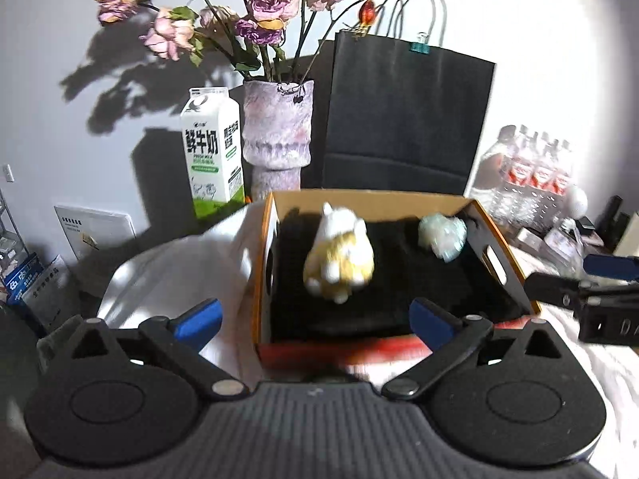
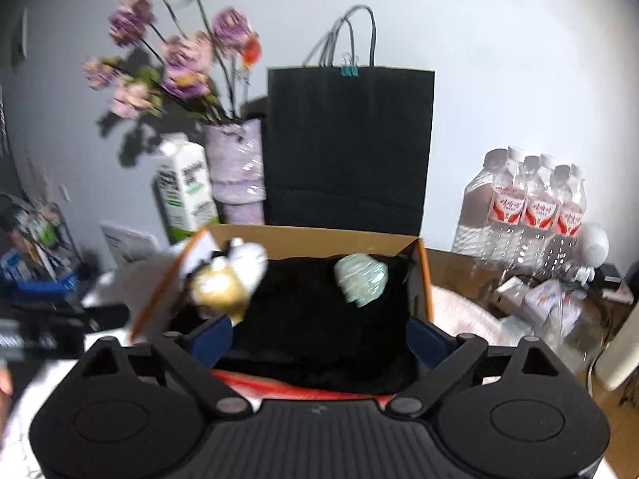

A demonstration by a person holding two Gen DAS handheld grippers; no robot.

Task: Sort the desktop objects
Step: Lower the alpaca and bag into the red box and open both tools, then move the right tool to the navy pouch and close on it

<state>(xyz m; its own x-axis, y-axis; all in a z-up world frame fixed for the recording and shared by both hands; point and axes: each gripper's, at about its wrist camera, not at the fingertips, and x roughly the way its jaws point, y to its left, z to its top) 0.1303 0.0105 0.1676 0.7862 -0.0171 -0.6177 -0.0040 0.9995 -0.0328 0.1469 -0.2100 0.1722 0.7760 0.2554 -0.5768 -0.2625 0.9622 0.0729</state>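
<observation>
Left gripper [image 1: 315, 321] jaws wide apart, nothing between them. Right gripper [image 2: 319, 337] likewise spread, empty. Both face the cardboard box [image 1: 495, 247]. On its black lining: plush toy [image 1: 339, 257] at left, pale crumpled ball [image 1: 442, 235] at right, well apart.

Cardboard box [image 1: 439, 199], open-topped, orange-edged, red at the near wall, dark-lined inside; sits mid-frame in both views. Plush toy [image 1: 339, 257], white and yellow, blurred, in the left half of the box, near its left wall. Pale green-white ball [image 1: 442, 235], crinkly, blurred, in the upper right of the box, well apart from the toy.
</observation>
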